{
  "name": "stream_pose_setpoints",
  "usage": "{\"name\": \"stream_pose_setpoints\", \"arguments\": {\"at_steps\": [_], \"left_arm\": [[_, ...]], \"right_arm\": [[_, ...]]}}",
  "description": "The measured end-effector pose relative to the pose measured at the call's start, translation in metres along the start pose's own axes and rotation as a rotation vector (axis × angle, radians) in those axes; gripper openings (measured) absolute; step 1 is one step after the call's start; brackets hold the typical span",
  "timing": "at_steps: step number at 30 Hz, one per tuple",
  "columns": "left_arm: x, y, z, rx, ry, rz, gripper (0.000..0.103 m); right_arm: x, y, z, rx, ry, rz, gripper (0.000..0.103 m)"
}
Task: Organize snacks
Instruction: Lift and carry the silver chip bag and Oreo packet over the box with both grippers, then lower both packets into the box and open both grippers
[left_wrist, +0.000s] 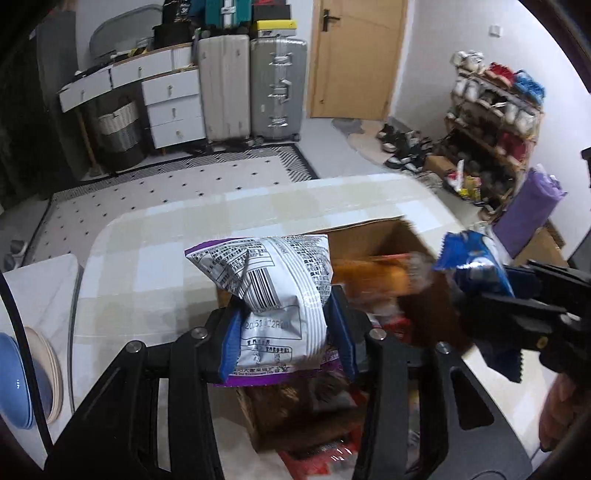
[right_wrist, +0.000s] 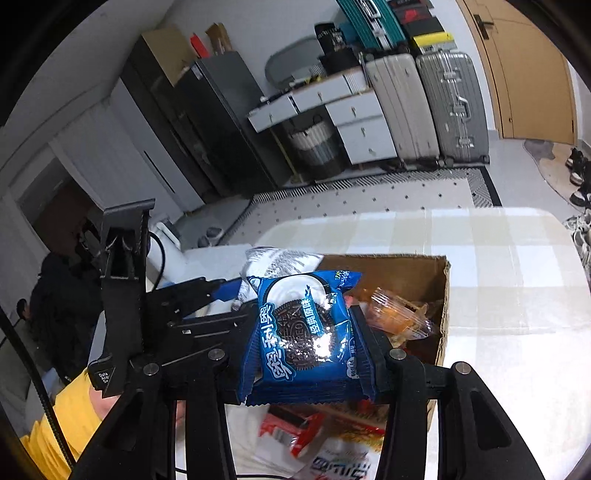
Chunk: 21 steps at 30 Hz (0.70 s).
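L tool (left_wrist: 284, 332) pinches white-purple barcode bag (left_wrist: 273, 291); R tool (right_wrist: 306, 354) pinches blue Oreo pack (right_wrist: 306, 332).

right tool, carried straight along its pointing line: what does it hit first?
Likely the cardboard box. The right tool, shut on the blue cookie pack, points down over the open box, so the orange wrapped snacks inside look first in line. Depth is unclear.

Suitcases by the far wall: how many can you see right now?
2. A beige suitcase stands beside the white drawers; a silver suitcase stands next to it, toward the door. Others may be hidden.
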<state>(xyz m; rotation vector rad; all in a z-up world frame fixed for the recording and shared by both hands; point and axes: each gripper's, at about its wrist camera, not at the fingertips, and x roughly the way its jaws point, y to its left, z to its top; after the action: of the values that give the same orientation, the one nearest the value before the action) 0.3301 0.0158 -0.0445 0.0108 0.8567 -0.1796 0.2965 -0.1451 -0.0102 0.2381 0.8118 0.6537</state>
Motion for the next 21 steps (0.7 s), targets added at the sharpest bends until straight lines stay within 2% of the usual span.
{"name": "stream_pose_setpoints", "arguments": {"at_steps": [2, 8, 12, 17, 21], "left_arm": [[0.020, 0.004, 0.002, -0.015, 0.019, -0.031, 0.040], [0.050, -0.002, 0.000, 0.028, 0.016, -0.040, 0.040], [0.062, -0.007, 0.002, 0.046, 0.040, -0.061, 0.040], [0.068, -0.005, -0.005, 0.060, 0.039, -0.142, 0.040], [0.078, -0.001, -0.008, 0.041, 0.058, -0.154, 0.041]], "right_arm": [[0.010, -0.004, -0.002, 0.000, 0.014, -0.004, 0.045], [0.034, -0.013, -0.006, -0.004, 0.044, -0.029, 0.045], [0.039, -0.014, -0.007, -0.031, 0.037, -0.048, 0.045], [0.039, -0.013, -0.010, -0.068, 0.021, -0.064, 0.045], [0.039, -0.014, -0.010, -0.073, 0.024, -0.060, 0.045]]}}
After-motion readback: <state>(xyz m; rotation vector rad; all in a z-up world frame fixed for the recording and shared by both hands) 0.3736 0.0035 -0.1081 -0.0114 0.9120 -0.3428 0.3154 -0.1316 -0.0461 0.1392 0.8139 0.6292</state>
